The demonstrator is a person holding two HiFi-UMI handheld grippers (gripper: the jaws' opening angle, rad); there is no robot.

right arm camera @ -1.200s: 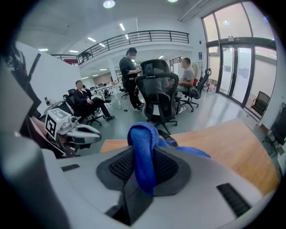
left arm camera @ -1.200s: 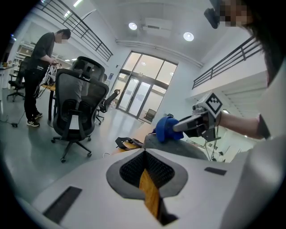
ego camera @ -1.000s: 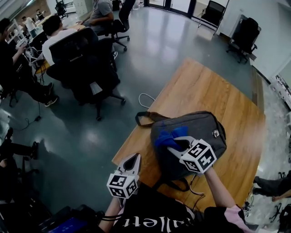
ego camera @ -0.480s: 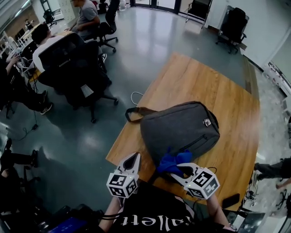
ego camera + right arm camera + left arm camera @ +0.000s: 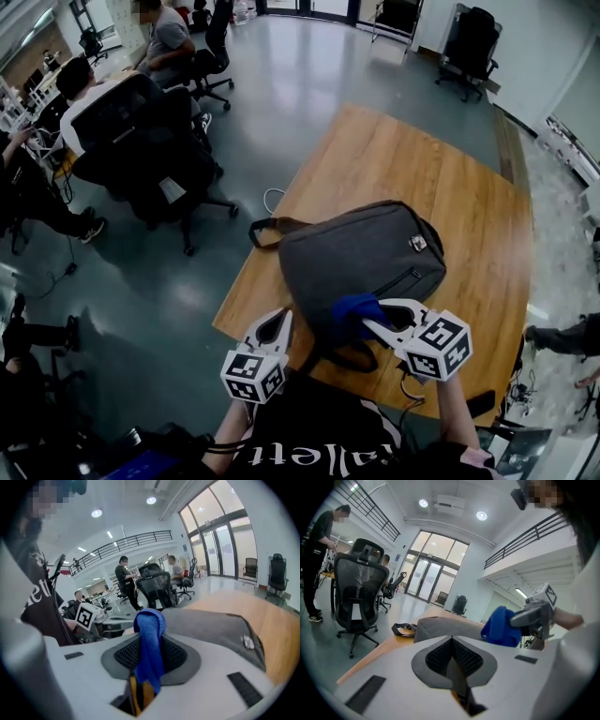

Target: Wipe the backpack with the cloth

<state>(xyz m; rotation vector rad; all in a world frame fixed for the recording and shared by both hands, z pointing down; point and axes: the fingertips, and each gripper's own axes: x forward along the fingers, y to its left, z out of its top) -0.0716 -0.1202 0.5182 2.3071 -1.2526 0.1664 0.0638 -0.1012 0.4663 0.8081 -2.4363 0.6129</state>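
A grey backpack (image 5: pixel 361 258) lies flat on the wooden table (image 5: pixel 469 206), its strap loop (image 5: pixel 265 229) hanging past the left edge. My right gripper (image 5: pixel 361 317) is shut on a blue cloth (image 5: pixel 354 307), held against the near edge of the backpack. In the right gripper view the cloth (image 5: pixel 150 648) drapes between the jaws with the backpack (image 5: pixel 211 625) beyond. My left gripper (image 5: pixel 274 325) hovers at the table's near-left edge, shut and holding nothing. In the left gripper view the backpack (image 5: pixel 440 627) lies ahead and the blue cloth (image 5: pixel 501 627) shows at right.
Black office chairs (image 5: pixel 150 141) and seated people (image 5: pixel 173 42) fill the floor to the left. A white cable (image 5: pixel 272 199) lies on the floor by the table's left edge. More chairs (image 5: pixel 469 42) stand at the far wall.
The right gripper with the cloth has slid from the middle of the backpack toward its near edge and sits there now. The left gripper has barely moved.
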